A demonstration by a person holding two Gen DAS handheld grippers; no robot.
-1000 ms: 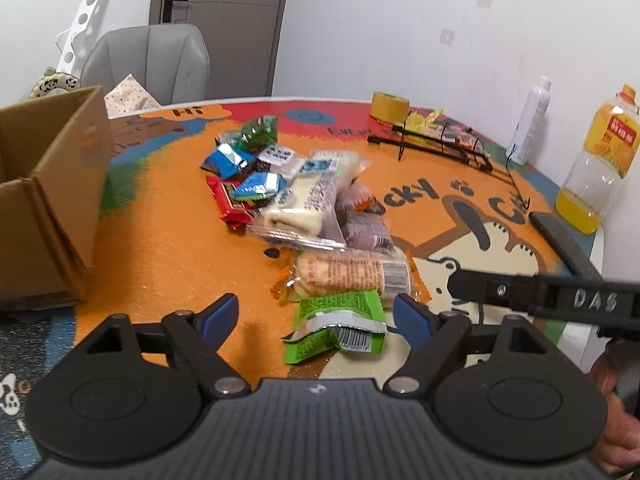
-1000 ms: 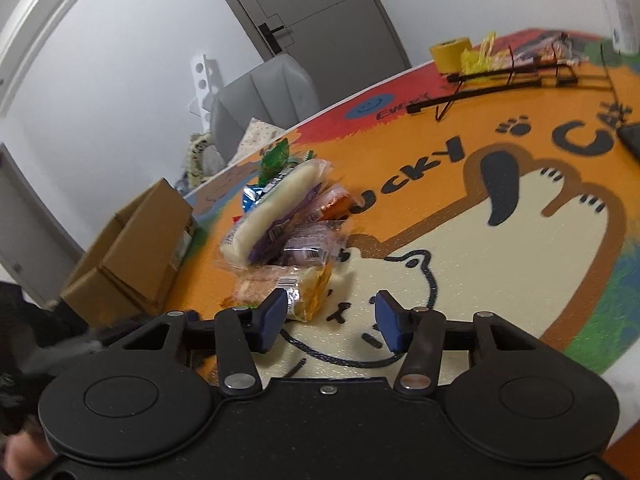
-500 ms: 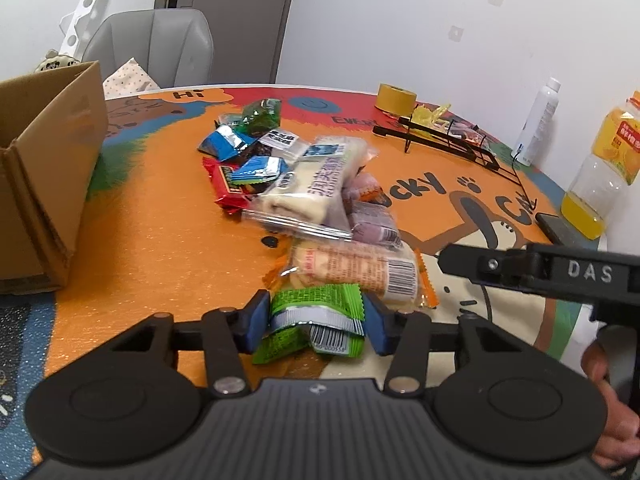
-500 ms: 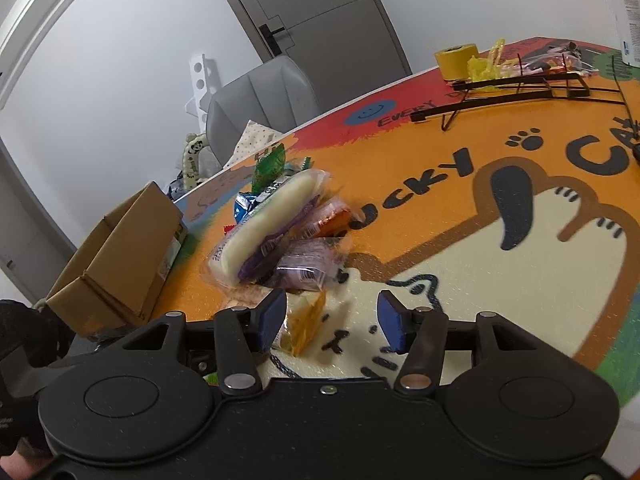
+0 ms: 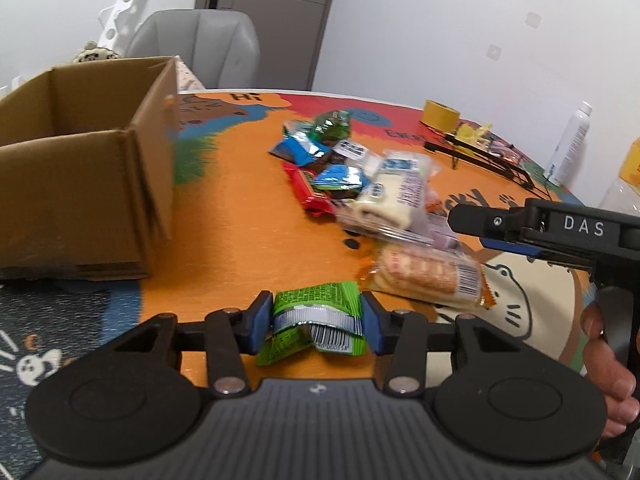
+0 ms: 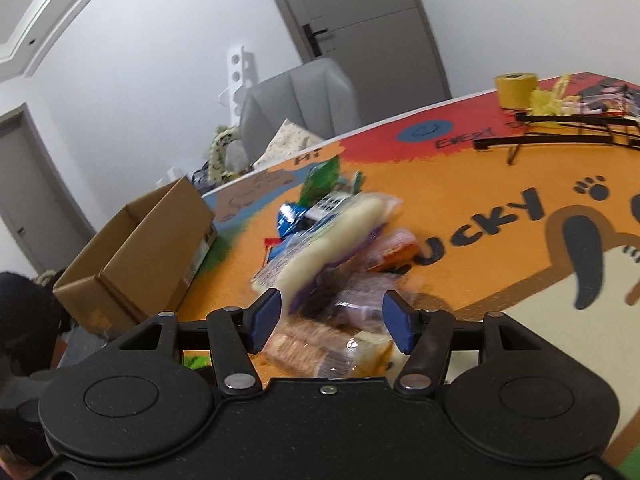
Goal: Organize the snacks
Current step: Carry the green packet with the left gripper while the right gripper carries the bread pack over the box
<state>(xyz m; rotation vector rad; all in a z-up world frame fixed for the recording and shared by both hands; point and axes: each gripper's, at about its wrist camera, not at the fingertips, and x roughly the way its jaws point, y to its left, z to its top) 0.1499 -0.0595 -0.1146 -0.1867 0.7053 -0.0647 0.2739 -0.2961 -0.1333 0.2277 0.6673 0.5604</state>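
Note:
My left gripper (image 5: 316, 322) is shut on a green snack packet (image 5: 316, 318) and holds it just above the orange mat. An open cardboard box (image 5: 80, 184) stands to its left. A pile of snacks (image 5: 360, 188) lies ahead: a long white bread pack (image 5: 394, 198), a biscuit pack (image 5: 424, 276), blue, red and green packets. My right gripper (image 6: 330, 322) is open above the near end of the pile, over the biscuit pack (image 6: 308, 348) and the white bread pack (image 6: 336, 236). It also shows at the right of the left wrist view (image 5: 504, 232).
A black wire rack (image 5: 480, 152) with small packets and a yellow tape roll (image 5: 440, 114) stand at the back of the round table. A white bottle (image 5: 568, 148) and a juice bottle are at the right edge. A grey chair (image 5: 200, 48) is behind the box (image 6: 136, 248).
My left gripper closed on the green packet and lifted it, turning left toward the box. My right gripper moved forward over the snack pile and opened wider.

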